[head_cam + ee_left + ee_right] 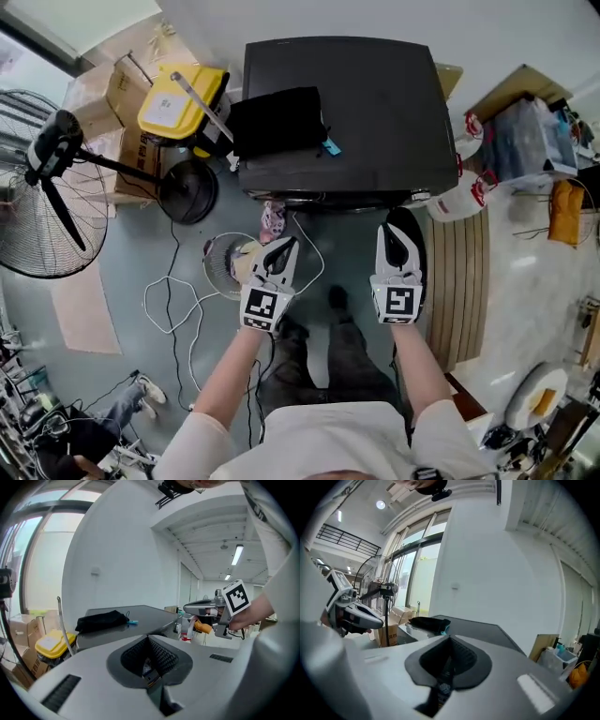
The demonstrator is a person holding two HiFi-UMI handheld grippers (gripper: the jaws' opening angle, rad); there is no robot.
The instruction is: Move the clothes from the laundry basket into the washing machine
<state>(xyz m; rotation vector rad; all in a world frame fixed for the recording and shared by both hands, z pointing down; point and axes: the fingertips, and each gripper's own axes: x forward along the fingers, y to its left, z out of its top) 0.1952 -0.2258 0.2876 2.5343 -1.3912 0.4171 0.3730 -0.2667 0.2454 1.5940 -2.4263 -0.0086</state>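
The washing machine (375, 112) is a dark box seen from above, ahead of me, with a black garment (277, 120) lying on its lid. A round white laundry basket (217, 267) stands on the floor at its front left, partly hidden by my left gripper (278, 246). A pink cloth (273, 220) lies near the machine's front. My right gripper (401, 230) is held up beside the left one, in front of the machine. Both point over the lid (136, 613), jaws shut with nothing visibly held. The lid (483, 630) and black garment (429, 623) also show in the right gripper view.
A standing fan (47, 187) and its round base (187, 192) are at the left. A yellow bin (178, 101) and cardboard boxes (103, 98) sit behind it. White cables (173, 305) trail on the floor. A slatted board (464, 281) and bags (525, 136) are at the right.
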